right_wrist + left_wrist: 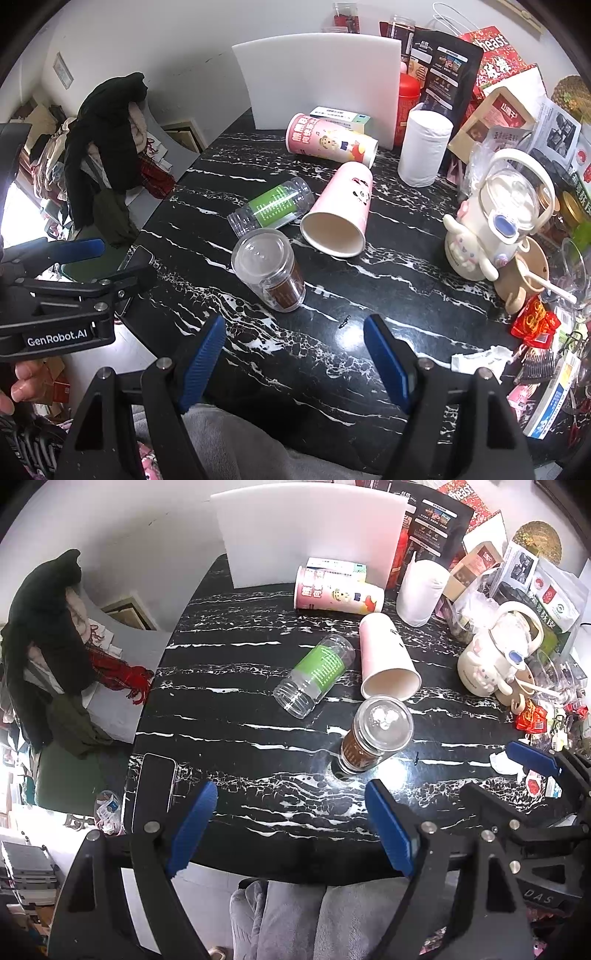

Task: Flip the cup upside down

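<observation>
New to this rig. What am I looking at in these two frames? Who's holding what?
There is no robot arm: a person holds a handheld two-finger gripper in each hand, and each gripper carries a fisheye camera looking forward along its blue-padded jaws.

One picture looks out from the left gripper, the other from the right gripper. Each camera also catches the other gripper at the edge of its view. Both have their jaws open and hold nothing.

On the black marble table in front: a clear plastic cup with a brown label, standing mouth down; a plain pink paper cup lying on its side, mouth toward the cameras; a clear green-label bottle and a printed pink cup, also on their sides. Clutter fills the right side.
</observation>
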`<move>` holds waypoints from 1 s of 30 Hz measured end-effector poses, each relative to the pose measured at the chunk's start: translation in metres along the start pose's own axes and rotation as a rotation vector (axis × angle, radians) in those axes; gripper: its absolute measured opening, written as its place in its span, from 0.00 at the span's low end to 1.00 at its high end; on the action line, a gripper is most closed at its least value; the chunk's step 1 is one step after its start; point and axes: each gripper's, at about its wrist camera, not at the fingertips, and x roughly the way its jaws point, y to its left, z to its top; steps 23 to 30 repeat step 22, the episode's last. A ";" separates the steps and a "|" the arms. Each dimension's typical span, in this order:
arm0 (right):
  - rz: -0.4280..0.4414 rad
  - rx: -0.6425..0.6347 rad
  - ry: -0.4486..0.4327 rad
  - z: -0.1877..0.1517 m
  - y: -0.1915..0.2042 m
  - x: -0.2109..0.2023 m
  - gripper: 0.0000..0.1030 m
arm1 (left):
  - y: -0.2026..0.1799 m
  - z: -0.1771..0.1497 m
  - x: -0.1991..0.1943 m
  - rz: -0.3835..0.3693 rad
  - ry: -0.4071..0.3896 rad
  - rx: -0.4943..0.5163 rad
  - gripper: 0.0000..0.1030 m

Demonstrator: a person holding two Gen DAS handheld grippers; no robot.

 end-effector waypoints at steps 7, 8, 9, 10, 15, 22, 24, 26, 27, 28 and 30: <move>0.003 0.014 0.009 -0.002 -0.003 0.002 0.75 | -0.002 0.001 -0.001 -0.008 0.002 0.000 0.79; 0.002 0.017 0.009 -0.002 -0.004 0.002 0.75 | -0.002 0.001 -0.002 -0.011 -0.001 0.001 0.79; 0.003 0.019 0.009 -0.002 -0.004 0.002 0.75 | -0.002 0.001 -0.002 -0.013 -0.003 0.002 0.79; 0.003 0.020 0.010 -0.002 -0.005 0.002 0.75 | -0.002 0.001 -0.002 -0.013 -0.003 0.003 0.79; 0.004 0.023 0.014 -0.002 -0.006 0.003 0.75 | -0.003 0.001 0.000 -0.009 0.002 0.005 0.79; 0.010 0.019 0.024 -0.002 -0.004 0.006 0.75 | -0.002 -0.002 0.002 0.000 0.006 0.008 0.85; 0.010 0.019 0.024 -0.002 -0.004 0.006 0.75 | -0.002 -0.002 0.002 0.000 0.006 0.008 0.85; 0.010 0.019 0.024 -0.002 -0.004 0.006 0.75 | -0.002 -0.002 0.002 0.000 0.006 0.008 0.85; 0.010 0.019 0.024 -0.002 -0.004 0.006 0.75 | -0.002 -0.002 0.002 0.000 0.006 0.008 0.85; 0.010 0.019 0.024 -0.002 -0.004 0.006 0.75 | -0.002 -0.002 0.002 0.000 0.006 0.008 0.85; 0.010 0.019 0.024 -0.002 -0.004 0.006 0.75 | -0.002 -0.002 0.002 0.000 0.006 0.008 0.85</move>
